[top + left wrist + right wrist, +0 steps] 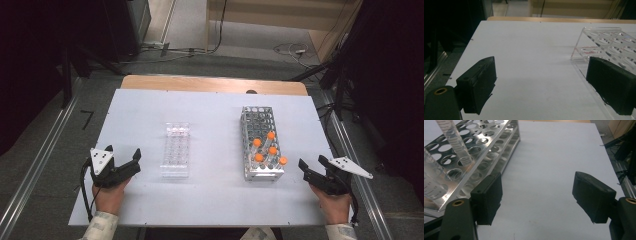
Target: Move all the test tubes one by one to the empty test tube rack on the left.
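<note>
five orange-capped tubes (265,148) stand in the metal rack (261,142), just left of the right gripper (316,167), the nearer one; long axes upright. left gripper (122,157) sits beside the clear tray (177,150). both grippers' fingers spread, empty.

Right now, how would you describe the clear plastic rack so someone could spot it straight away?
On the white table, two racks stand side by side between the person's hands. The clear plastic rack is the left one, nearest the left gripper. Unlike the metal rack holding orange-capped tubes, it is see-through and holds no tubes.
</note>
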`<state>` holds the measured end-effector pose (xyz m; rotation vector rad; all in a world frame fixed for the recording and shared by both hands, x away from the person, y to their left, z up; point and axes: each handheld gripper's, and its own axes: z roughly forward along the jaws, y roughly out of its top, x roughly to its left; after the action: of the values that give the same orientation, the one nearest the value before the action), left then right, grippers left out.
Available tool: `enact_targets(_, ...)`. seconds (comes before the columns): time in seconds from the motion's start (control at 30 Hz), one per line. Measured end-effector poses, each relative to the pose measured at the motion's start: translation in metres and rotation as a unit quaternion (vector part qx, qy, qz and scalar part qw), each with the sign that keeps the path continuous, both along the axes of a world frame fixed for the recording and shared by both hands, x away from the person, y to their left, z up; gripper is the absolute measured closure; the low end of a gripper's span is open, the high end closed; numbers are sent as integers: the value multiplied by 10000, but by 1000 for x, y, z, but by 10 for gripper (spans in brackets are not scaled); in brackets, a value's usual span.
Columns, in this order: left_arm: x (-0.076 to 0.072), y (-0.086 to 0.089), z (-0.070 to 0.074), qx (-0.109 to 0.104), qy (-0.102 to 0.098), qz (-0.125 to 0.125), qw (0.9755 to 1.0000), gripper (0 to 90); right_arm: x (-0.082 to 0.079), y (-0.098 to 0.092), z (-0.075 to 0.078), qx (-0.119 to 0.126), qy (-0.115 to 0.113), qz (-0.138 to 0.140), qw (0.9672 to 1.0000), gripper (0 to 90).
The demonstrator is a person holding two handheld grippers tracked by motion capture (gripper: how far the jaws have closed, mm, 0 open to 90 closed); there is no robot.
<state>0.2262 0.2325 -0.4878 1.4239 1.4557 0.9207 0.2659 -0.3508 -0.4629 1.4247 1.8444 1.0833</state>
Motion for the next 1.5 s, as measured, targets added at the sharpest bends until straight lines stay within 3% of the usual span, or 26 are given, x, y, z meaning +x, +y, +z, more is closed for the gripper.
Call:
enact_targets(0.4,0,0,0,15,2,-4,10000,111,-9,9,4,145,-25,251,9996,223)
enact_targets(0.8,0,-2,-1,28,16,-31,10000,111,-26,30,7,213,-67,782,9967,228)
enact_targets(1.5,2,-4,-2,47,32,-53,10000,111,-26,48,6,168,-126,1110,9936,262)
